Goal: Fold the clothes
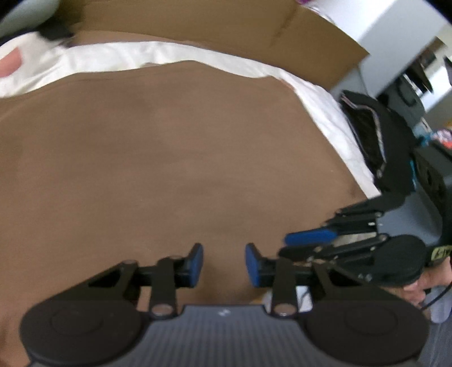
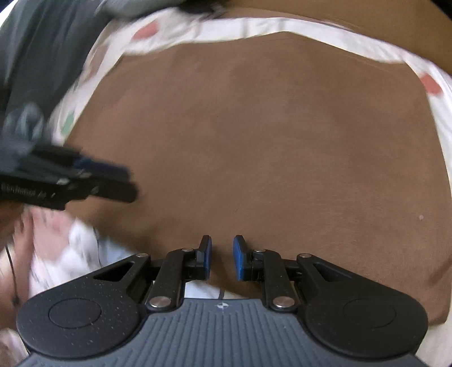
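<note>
A brown garment (image 1: 169,155) lies flat and smooth on a white sheet (image 1: 113,56), filling most of both views. My left gripper (image 1: 224,254) hovers over its near part, jaws a little apart with nothing between the blue pads. My right gripper (image 1: 285,244) shows just to its right, over the garment's right edge. In the right wrist view the brown garment (image 2: 254,141) spreads ahead, and my right gripper (image 2: 222,245) stands over its near edge with a narrow empty gap between the pads. My left gripper (image 2: 131,180) comes in from the left, blurred.
The white sheet (image 2: 93,70) carries red and green spots. A cardboard panel (image 1: 254,25) lies beyond it. A black bag (image 1: 375,135) sits off the sheet's right edge. Grey cloth (image 2: 42,42) is at the far left. A hand (image 1: 423,285) holds the right gripper.
</note>
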Available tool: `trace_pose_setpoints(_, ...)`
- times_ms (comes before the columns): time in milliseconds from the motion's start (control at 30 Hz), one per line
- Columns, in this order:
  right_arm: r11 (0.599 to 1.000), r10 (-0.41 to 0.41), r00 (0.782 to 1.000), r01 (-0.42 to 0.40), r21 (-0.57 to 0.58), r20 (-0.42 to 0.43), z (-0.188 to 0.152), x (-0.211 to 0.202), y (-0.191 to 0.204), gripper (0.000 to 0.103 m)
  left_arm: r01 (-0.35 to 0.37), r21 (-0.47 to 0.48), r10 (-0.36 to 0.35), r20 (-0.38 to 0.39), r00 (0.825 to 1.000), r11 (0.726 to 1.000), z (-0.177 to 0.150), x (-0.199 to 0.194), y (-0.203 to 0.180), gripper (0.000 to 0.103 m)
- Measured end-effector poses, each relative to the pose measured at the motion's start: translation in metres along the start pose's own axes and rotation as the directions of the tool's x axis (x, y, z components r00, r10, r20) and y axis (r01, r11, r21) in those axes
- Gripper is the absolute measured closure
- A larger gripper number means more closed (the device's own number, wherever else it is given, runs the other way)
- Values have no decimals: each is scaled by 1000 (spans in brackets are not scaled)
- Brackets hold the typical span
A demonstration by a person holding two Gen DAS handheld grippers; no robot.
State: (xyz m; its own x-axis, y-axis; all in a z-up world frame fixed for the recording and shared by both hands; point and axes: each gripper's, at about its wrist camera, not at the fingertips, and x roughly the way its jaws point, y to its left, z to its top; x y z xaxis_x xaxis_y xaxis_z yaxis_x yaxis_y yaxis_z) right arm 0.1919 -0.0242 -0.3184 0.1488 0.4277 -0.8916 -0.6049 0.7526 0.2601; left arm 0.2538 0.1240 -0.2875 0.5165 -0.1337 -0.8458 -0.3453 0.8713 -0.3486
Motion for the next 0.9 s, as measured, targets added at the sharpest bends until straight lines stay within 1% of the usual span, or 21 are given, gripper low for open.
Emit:
trace_pose_setpoints(100,1000,5,1000,-5,-26,-17,-1,-1,7,86,15,15,-15,0,1000,1000,-5,3,-9,81)
trace_pose_setpoints(233,999,4,1000,-5,-36,-26,-3,-3,8,86,6,41,-4,-28,1000,999,-16,13,-12,90)
trace_pose_setpoints(400,999,-1,999,-1,-50,-34,-4,-5,7,86,-35,82,40,-61,997,996,-31,22,-14,90)
trace_pose_setpoints(467,998,-4,999,2,-56,-35,-6,-6,5,84,-29,77,33,-60,998,997,-36,20,-12,91)
trace_pose_setpoints(567,999,-16,999,15,-32,-28,-8,-11,-6,86,-31,84,36,-65,997,996,-39,17,-9,93)
trace_pose_setpoints(700,997,-73,997,73,-14,-7,-15,-22,-24,86,-36,85,42,-72,997,996,-44,10,-2,94)
trace_pose_setpoints(800,994,-103,995,102,34,2,-19,-32,-41,86,-35,75,41,-76,996,997,-50,2,7,94)
trace_pose_setpoints(900,987,-147,989,146,71,6,-27,-41,-58,86,-37,58,40,-47,998,998,-50,-9,12,94)
